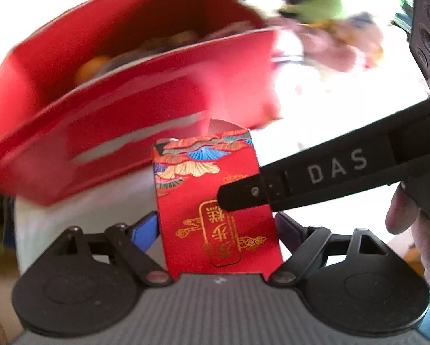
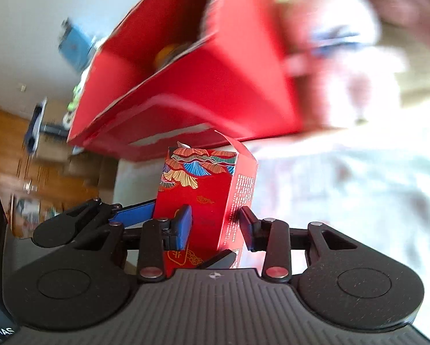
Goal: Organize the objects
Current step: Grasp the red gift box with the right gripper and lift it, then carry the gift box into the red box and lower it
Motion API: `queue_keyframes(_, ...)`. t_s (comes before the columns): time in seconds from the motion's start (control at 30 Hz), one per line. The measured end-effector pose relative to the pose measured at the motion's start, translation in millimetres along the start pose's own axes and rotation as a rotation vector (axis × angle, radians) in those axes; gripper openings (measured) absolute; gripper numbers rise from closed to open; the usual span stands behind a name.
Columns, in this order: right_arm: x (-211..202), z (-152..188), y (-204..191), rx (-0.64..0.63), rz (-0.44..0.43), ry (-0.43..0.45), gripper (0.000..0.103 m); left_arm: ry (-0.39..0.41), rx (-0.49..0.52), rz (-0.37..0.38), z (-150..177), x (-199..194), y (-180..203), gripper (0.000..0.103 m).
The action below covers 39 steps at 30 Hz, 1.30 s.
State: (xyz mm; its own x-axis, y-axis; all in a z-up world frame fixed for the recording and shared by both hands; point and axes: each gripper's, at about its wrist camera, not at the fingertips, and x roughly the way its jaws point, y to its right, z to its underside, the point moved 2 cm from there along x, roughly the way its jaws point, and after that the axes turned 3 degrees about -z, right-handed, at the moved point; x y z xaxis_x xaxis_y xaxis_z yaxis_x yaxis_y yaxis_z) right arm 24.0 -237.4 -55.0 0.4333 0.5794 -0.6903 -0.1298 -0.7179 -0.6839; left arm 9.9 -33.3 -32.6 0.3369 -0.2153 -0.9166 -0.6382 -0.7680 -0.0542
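Two hand-held claws meet on one small red carton [image 1: 215,210], printed with gold characters and fan-shaped flowers, just in front of a large open red box [image 1: 146,86] that stands on the white desk [image 1: 344,109]. The left claw [image 1: 218,230] has its blue fingers [image 1: 144,231] pressed against the carton's two narrow sides, clamped on it. From the right, a black finger marked "DAS" reaches in and lies across the carton's printed face. In the right wrist view, the right claw [image 2: 215,230] grips the same carton [image 2: 206,198], one blue pad [image 2: 183,230] on its front and the other on its text-covered side. The carton stands upright, its top flap [image 2: 238,143] sticking up and open, touching or nearly touching the box's near wall. Inside the box an orange round item [image 1: 92,67] shows, blurred. Beyond the box to the right sits a green soft toy [image 1: 315,3] on pinkish cloth [image 1: 338,46]. Part of a hand [image 1: 407,215] shows at the right edge.
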Motion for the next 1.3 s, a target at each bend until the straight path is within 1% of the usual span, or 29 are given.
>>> queue_keyframes(0.1,-34,7,27,0.052,0.025,0.066,0.040,0.016,0.092,0.024,-12,-1,35,0.084)
queue_keyframes(0.2,-67,11,49,0.099,0.038,0.142,0.040,0.050,0.184,0.036,-27,-6,69,0.084)
queue_keyframes(0.3,-101,14,65,0.127,0.044,0.232,0.040,0.095,0.245,0.054,-44,-13,89,0.084)
queue_keyframes(0.4,-128,16,70,0.122,0.048,0.320,0.040,0.149,0.280,0.063,-61,-24,113,0.084)
queue_keyframes(0.43,-132,15,64,0.119,0.047,0.349,0.040,0.171,0.289,0.063,-65,-30,118,0.084)
queue_keyframes(0.5,-147,13,59,0.104,0.039,0.410,0.040,0.215,0.299,0.063,-75,-42,122,0.084)
queue_keyframes(0.6,-159,6,40,0.061,0.026,0.495,0.040,0.281,0.285,0.067,-90,-62,120,0.084)
queue_keyframes(0.73,-161,-13,11,-0.001,-0.010,0.561,0.040,0.361,0.236,0.071,-114,-83,96,0.083)
queue_keyframes(0.83,-150,-33,-11,-0.039,-0.056,0.571,0.040,0.426,0.211,0.032,-127,-99,68,0.081)
queue_keyframes(0.9,-140,-48,-29,-0.067,-0.073,0.580,0.040,0.451,0.191,0.012,-132,-106,47,0.081)
queue_keyframes(0.97,-123,-64,-49,-0.102,-0.092,0.571,0.040,0.471,0.162,-0.024,-136,-108,22,0.081)
queue_keyframes(1.07,-95,-83,-76,-0.139,-0.114,0.536,0.040,0.474,0.102,-0.059,-137,-108,-18,0.081)
queue_keyframes(1.13,-70,-95,-91,-0.153,-0.136,0.497,0.040,0.460,0.053,-0.078,-136,-104,-48,0.081)
queue_keyframes(1.23,-28,-111,-106,-0.149,-0.171,0.415,0.040,0.419,-0.013,-0.111,-132,-91,-90,0.080)
queue_keyframes(1.3,2,-118,-117,-0.149,-0.175,0.357,0.040,0.380,-0.054,-0.133,-128,-78,-114,0.080)
